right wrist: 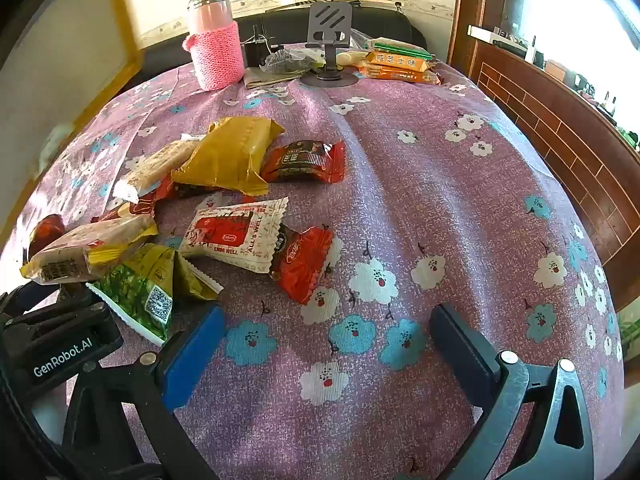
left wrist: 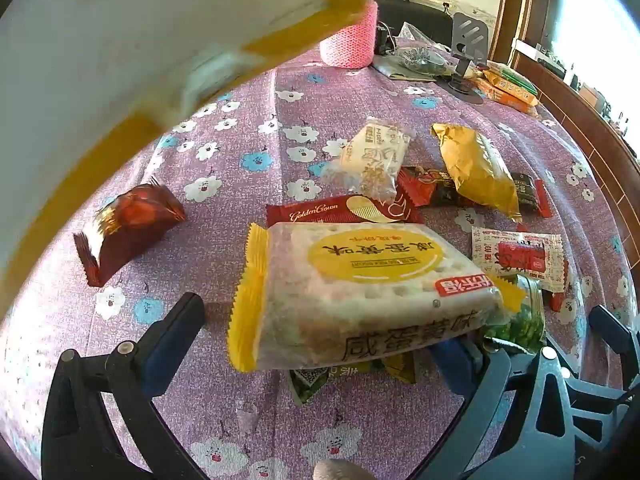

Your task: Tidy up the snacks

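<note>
**Cracker pack lifted by one end, other snacks scattered on the cloth**

Left wrist view: the left gripper [left wrist: 320,332] is seen from behind its two blue-padded fingers. The salted-egg cracker pack [left wrist: 360,292] is raised above the tablecloth [left wrist: 248,184], and its near right end appears to be pinched at the right finger, while the left finger [left wrist: 176,332] stands well apart from the wrapper. Whether the pack is truly clamped or only resting on that finger cannot be told. The pack is judged light but bulky; its contents are stiff and brittle, and the film wrapper is slick, so a gentle hold across the short width of the body is advised rather than at the crimped yellow seam, which would fold. A green-printed packet [left wrist: 520,324] is partly hidden under it. Further off, a gold foil packet [left wrist: 476,168], a clear-wrapped biscuit [left wrist: 372,160] and a dark red wrapped sweet [left wrist: 124,228] are laid on the cloth.

Right wrist view: the right gripper [right wrist: 324,344] is held wide apart over bare cloth, with nothing between its fingers. The cracker pack [right wrist: 88,252] is seen at the left edge, just above the left gripper body. A red-and-white sachet [right wrist: 236,232] and a small red packet [right wrist: 304,260] are nearest; both are judged soft, flat and very light, and are best taken across the middle.
</note>
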### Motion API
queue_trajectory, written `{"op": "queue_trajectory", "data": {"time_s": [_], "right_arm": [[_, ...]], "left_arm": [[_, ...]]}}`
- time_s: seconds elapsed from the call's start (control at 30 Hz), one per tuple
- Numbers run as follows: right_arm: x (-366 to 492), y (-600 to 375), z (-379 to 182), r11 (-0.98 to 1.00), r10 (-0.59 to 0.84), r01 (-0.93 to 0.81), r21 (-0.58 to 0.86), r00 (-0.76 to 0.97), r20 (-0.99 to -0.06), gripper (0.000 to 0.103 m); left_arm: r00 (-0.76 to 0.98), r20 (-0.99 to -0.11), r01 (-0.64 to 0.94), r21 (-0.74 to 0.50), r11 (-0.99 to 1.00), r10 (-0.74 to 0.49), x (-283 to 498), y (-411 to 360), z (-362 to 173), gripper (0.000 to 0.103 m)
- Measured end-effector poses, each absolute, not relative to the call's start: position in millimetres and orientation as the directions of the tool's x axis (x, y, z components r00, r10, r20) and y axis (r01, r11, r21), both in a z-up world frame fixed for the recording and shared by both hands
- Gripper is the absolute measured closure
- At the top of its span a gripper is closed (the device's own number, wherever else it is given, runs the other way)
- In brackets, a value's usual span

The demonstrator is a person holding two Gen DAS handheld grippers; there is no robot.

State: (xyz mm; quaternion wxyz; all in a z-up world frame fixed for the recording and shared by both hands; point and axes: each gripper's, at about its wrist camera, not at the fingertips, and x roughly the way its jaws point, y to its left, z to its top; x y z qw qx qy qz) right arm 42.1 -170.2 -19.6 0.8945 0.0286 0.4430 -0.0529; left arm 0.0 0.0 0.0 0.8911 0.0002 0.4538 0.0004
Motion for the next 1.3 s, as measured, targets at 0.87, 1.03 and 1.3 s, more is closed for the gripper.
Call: {"op": "queue_trajectory", "data": {"time_s": [0.87,1.03,1.3], "right_arm": [[42.0,-170.3,-19.2,0.993,-0.067,0.121,0.008,0.602,-0.796,0.000],[41.9,-170.2,-19.1,0.993,-0.067,0.121,0.008,0.602,-0.796,0.000],[42.3,-169.7,-19.0,0.993,-0.067,0.121,0.008,0.602,-0.796,0.000]], "left_arm": [[0.587,-0.809,0.002,-0.001,1.000,-0.002,-1.6,0.9,2.3,0.000],[0.587,-0.809,0.002,-0.001,1.000,-0.002,-1.8,1.1,2.6,0.000],[0.587,-0.809,0.002,-0.001,1.000,-0.002,-1.7,1.1,2.4,0.000]]}}
